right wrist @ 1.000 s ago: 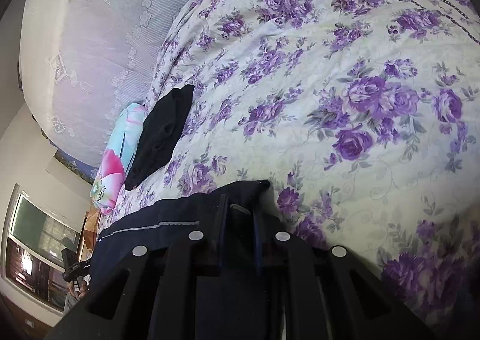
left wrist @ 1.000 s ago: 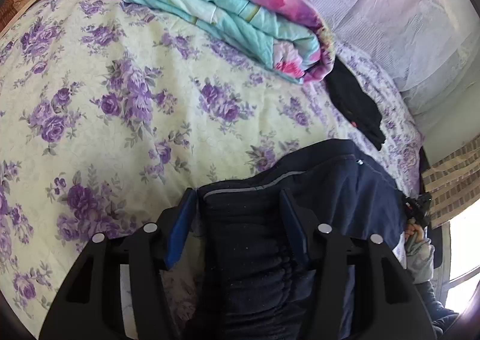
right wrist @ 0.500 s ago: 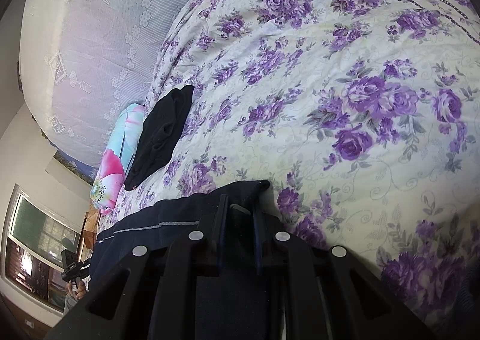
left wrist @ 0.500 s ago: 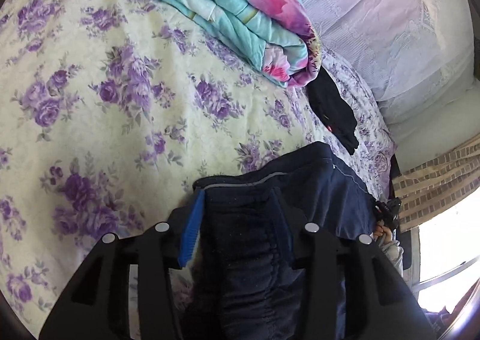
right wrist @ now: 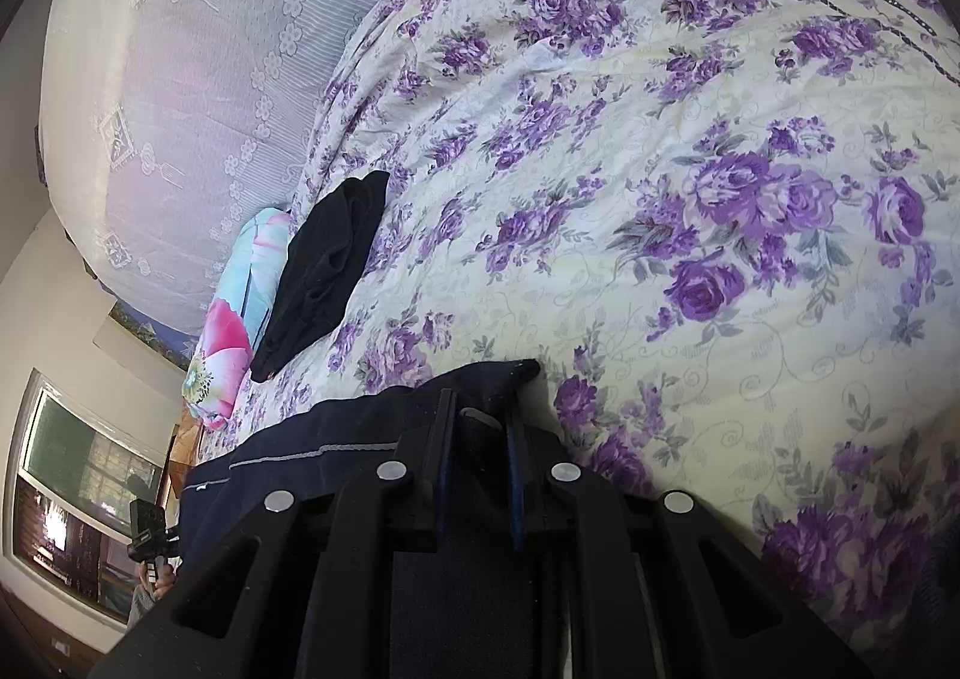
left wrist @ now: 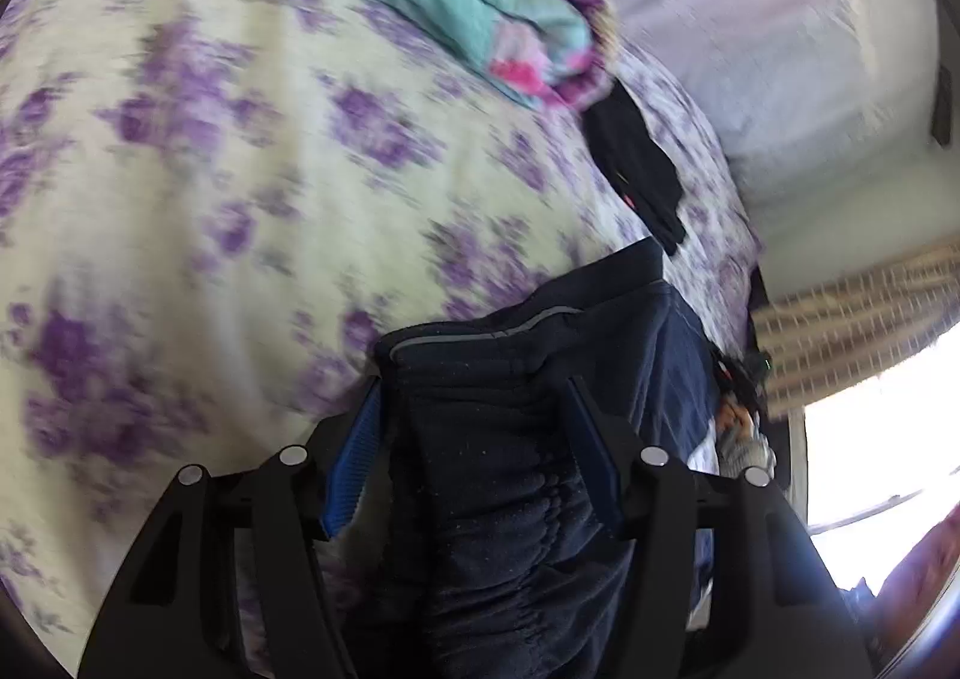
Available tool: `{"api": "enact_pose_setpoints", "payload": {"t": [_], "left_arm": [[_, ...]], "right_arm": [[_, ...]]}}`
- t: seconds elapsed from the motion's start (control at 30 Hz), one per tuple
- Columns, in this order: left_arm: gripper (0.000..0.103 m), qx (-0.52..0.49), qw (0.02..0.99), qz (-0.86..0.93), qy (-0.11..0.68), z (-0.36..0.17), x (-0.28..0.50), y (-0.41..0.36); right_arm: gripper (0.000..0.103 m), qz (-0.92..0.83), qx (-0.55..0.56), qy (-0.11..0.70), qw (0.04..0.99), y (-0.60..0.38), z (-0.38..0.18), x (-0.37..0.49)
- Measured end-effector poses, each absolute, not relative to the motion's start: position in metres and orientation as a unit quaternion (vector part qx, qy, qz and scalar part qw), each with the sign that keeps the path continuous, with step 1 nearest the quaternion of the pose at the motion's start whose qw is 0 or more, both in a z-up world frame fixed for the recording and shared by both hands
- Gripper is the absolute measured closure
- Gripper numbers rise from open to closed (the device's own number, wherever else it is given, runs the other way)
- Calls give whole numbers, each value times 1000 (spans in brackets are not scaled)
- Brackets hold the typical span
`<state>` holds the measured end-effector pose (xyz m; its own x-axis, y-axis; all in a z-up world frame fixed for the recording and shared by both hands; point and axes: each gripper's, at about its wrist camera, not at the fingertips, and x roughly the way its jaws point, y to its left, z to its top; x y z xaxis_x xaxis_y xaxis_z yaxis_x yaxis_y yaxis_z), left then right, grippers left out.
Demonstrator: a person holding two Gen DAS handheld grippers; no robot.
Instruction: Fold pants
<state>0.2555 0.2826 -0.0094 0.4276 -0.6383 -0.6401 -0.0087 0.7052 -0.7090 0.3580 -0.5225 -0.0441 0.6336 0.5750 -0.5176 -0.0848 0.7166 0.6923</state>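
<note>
The bed point(right wrist: 690, 187) with a flowered sheet carries everything. On it, near the edge, lie the dark blue pants point(left wrist: 540, 439), soft and limp, rather thick at the gathered waistband, so I think they sag between two grips. The left tongs point(left wrist: 480, 427) are opening, with the waistband between the jaws. The right tongs point(right wrist: 477, 427) are clamped on a corner of the pants. The hems and band seem the best places to hold.

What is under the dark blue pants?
The navy pants lie on the purple-flowered bedspread, which shows all around them. The patch directly beneath is covered by the cloth, so anything hidden there cannot be seen.
</note>
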Motion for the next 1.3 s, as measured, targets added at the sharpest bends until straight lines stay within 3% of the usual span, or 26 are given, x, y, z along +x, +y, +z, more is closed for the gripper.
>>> {"api": "enact_pose_setpoints", "payload": {"t": [0.1, 0.17, 0.27, 0.43, 0.5, 0.53, 0.7, 0.73, 0.83, 1.07, 1.3], "left_arm": [[51, -314, 793, -213, 476, -4, 260, 278], [70, -318, 804, -202, 459, -1, 267, 283], [78, -309, 814, -196, 451, 3, 269, 281], [80, -311, 811, -223, 443, 12, 257, 277], [69, -344, 791, -233, 449, 5, 255, 285], [58, -357, 782, -238, 453, 1, 255, 286], [55, -338, 775, -247, 474, -4, 258, 265], [56, -331, 778, -251, 471, -1, 258, 262], [81, -310, 801, -249, 448, 17, 258, 254], [86, -254, 848, -208, 416, 48, 238, 237], [88, -287, 863, -223, 351, 77, 190, 252]], "right_arm": [[90, 195, 322, 381, 844, -523, -44, 358], [90, 195, 321, 381, 845, -523, -44, 358], [90, 195, 322, 381, 844, -523, -44, 358], [90, 191, 320, 384, 845, -522, -42, 360], [90, 191, 320, 383, 845, -522, -42, 360], [90, 192, 321, 383, 845, -522, -42, 361], [90, 191, 321, 383, 845, -522, -42, 360], [90, 191, 321, 383, 845, -522, -42, 360], [90, 190, 321, 384, 845, -521, -42, 360], [89, 157, 327, 390, 847, -519, -30, 357], [91, 178, 337, 317, 868, -513, 43, 298]]}}
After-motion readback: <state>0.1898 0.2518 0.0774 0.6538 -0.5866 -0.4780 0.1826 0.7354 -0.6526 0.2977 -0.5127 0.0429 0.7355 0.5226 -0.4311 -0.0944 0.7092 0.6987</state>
